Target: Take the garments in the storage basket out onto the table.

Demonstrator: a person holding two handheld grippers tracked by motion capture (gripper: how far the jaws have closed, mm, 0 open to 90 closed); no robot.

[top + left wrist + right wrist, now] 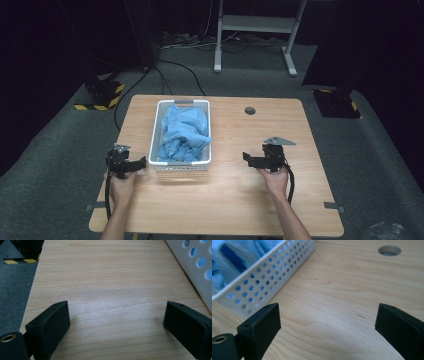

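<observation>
A white perforated basket stands on the wooden table, left of centre, with crumpled light blue cloth inside it. My left gripper hovers just left of the basket's near corner, open, with bare wood between its jaws. The basket wall shows at the top right of the left gripper view. My right gripper is to the right of the basket, open and holding nothing. Its view takes in the basket's side and the blue cloth.
A round cable hole sits in the table's far right part, also seen as a hole in the right gripper view. Beyond the table are grey carpet, cables, a desk frame and yellow-black striped bases.
</observation>
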